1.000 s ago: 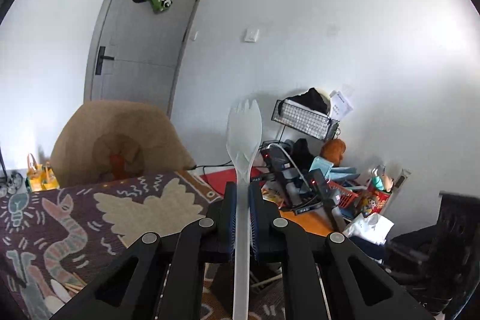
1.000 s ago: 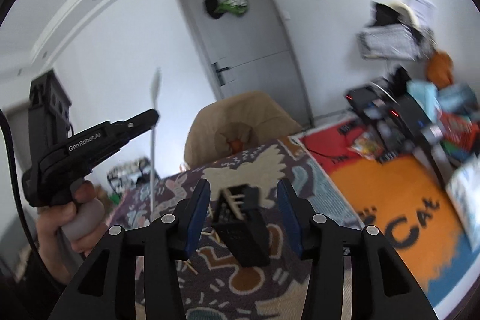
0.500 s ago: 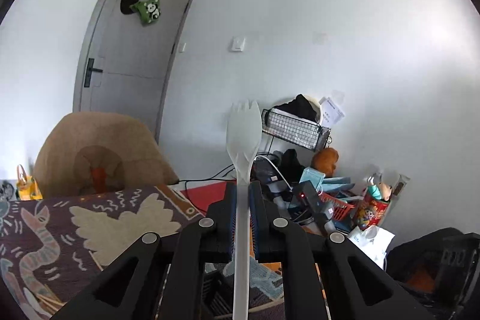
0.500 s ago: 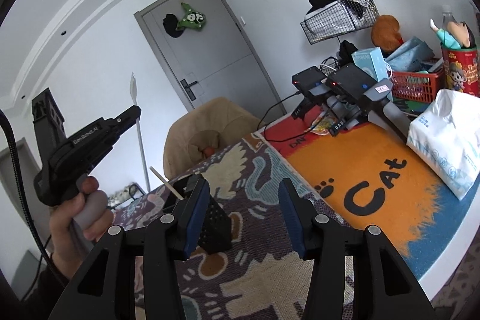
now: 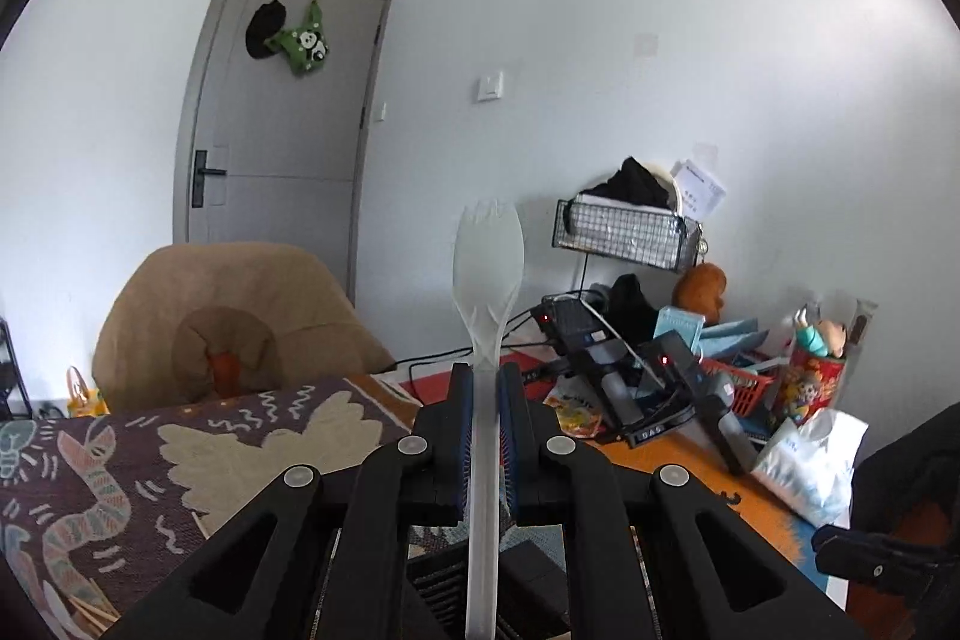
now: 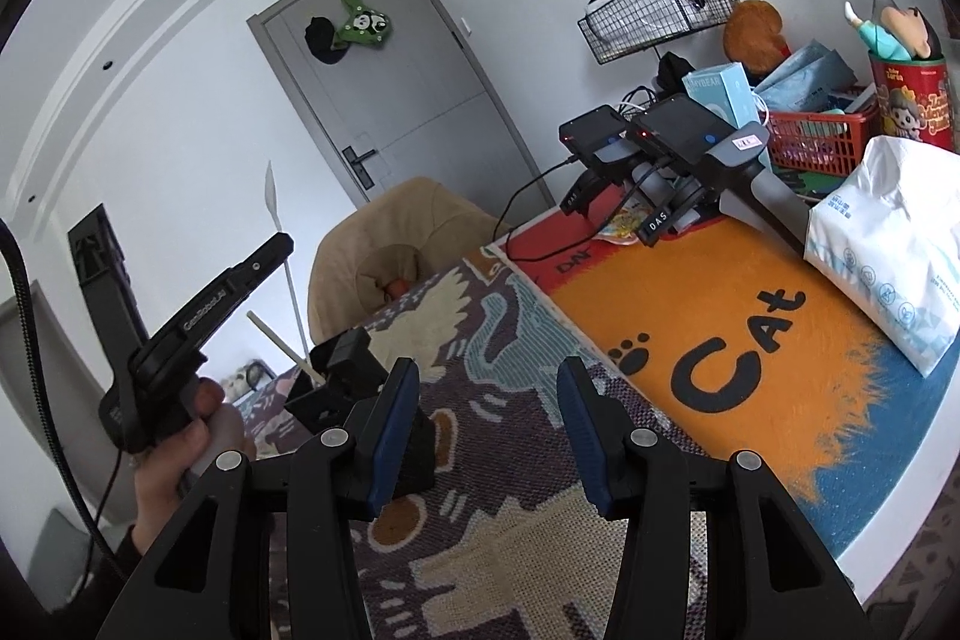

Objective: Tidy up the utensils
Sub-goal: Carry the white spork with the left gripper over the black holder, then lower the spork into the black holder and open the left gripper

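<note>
My left gripper [image 5: 485, 388] is shut on the handle of a white plastic spork [image 5: 487, 268], whose head stands upright above the jaws. A black utensil holder [image 5: 480, 568] shows partly below it. In the right wrist view a hand holds the left gripper [image 6: 282, 244] at the left, with the spork [image 6: 273, 202] seen edge-on. The black holder [image 6: 354, 382] stands on the patterned cloth with a wooden stick [image 6: 282, 346] leaning out of it. My right gripper [image 6: 486, 424] is open and empty, its left finger just in front of the holder.
The patterned cloth [image 6: 480, 316] covers the table, beside an orange cat mat [image 6: 720, 340]. A tissue pack [image 6: 888, 250], black devices [image 6: 660, 130] with cables and a red basket [image 6: 810, 136] crowd the far right. A tan chair [image 5: 228, 322] stands behind. Loose wooden sticks [image 5: 90, 610] lie at the left.
Both grippers have sunk toward the table and rolled. The black holder has slid from between the right jaws to their left side. The spork stays clamped in the left gripper.
</note>
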The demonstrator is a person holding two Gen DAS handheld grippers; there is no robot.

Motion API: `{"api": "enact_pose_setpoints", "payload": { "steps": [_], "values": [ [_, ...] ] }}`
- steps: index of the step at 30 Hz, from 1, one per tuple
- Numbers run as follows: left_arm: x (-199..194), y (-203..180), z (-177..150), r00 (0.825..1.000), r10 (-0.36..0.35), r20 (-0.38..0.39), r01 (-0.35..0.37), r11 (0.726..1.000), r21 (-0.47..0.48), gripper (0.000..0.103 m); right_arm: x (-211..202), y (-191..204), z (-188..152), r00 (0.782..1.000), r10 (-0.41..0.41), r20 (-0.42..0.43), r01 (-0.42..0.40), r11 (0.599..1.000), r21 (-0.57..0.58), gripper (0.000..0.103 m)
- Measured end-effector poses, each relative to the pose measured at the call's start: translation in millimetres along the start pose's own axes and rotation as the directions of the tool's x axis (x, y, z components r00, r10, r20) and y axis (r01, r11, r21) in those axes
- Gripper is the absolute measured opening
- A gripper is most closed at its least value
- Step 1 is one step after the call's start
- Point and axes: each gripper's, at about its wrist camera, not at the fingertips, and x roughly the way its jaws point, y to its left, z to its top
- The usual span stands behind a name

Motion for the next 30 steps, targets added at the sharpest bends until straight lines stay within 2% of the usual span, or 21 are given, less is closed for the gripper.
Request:
{"api": "enact_pose_setpoints", "payload": {
  "steps": [10, 21, 27, 30],
  "values": [
    [-15.0, 0.3, -2.7, 0.999, -0.009, -0.038, 0.010, 1.000, 0.024, 0.009, -1.0, 10.0, -1.0, 1.000, 0.013, -0.006, -0.013, 1.000, -0.010, 0.049],
    [-36.0, 4.4, -9.5, 1.000, 0.002, -0.028, -0.001, 1.000, 0.030, 0.009, 0.1, 21.4, -4.5, 0.999, 0.026, -0.018, -0.026, 0.999, -0.022, 0.049],
    [-36.3, 4.2, -22.7, 1.000, -0.003, -0.021, 0.004, 1.000, 0.008, 0.009, 1.3, 21.1, -6.3, 1.000, 0.020, -0.024, -0.021, 0.999, -0.027, 0.049],
    [-32.0, 5.1, -31.9, 0.999, -0.023, -0.048, 0.022, 1.000, -0.018, 0.009, 2.5, 19.3, -6.5, 0.999, 0.016, -0.029, -0.017, 1.000, -0.023, 0.049]
  ]
}}
